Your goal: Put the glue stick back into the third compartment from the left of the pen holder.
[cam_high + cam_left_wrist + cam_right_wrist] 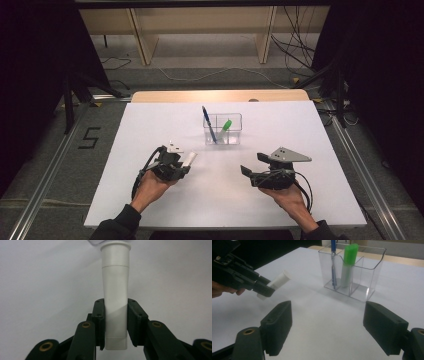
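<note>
White tabletop (150, 200), dim room w/ cables behind. Left gripper (186, 162) clamped on white tube (115, 297), held above table, near clear organizer (235, 131). Could slip if tilted; pen (208, 125) & green marker (226, 125) crowd two slots. Right gripper (328, 327) wide, nothing held.
</note>
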A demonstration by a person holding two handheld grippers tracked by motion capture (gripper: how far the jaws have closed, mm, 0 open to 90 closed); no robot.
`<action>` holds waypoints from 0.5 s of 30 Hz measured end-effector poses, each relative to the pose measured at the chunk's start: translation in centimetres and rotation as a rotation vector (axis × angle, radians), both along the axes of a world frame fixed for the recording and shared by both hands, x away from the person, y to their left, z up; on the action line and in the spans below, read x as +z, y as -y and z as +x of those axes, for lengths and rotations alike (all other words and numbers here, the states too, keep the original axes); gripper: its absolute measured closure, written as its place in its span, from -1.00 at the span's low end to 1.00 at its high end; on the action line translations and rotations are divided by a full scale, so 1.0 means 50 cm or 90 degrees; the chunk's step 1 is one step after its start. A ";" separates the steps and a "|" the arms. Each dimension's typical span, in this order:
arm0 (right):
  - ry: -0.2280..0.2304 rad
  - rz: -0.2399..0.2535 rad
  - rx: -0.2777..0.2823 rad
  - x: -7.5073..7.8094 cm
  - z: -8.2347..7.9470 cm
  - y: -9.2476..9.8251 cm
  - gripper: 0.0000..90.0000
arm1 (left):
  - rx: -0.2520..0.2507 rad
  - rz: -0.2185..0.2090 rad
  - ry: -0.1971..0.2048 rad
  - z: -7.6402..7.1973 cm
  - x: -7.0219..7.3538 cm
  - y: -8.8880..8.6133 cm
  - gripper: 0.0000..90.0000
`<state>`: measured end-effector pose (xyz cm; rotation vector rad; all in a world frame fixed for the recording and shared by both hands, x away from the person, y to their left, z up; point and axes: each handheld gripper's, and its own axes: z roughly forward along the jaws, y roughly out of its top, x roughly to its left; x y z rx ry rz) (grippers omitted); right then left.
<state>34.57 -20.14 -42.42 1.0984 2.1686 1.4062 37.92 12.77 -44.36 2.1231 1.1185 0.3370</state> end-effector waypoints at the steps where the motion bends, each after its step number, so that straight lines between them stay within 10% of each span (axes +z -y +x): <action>1: 0.000 0.003 0.001 0.000 0.000 -0.001 -0.46 | -0.004 -0.013 0.011 -0.004 0.002 0.002 0.57; 15: -0.031 0.068 0.024 0.003 0.001 -0.027 -0.46 | 0.002 -0.126 0.105 -0.050 0.012 0.028 0.57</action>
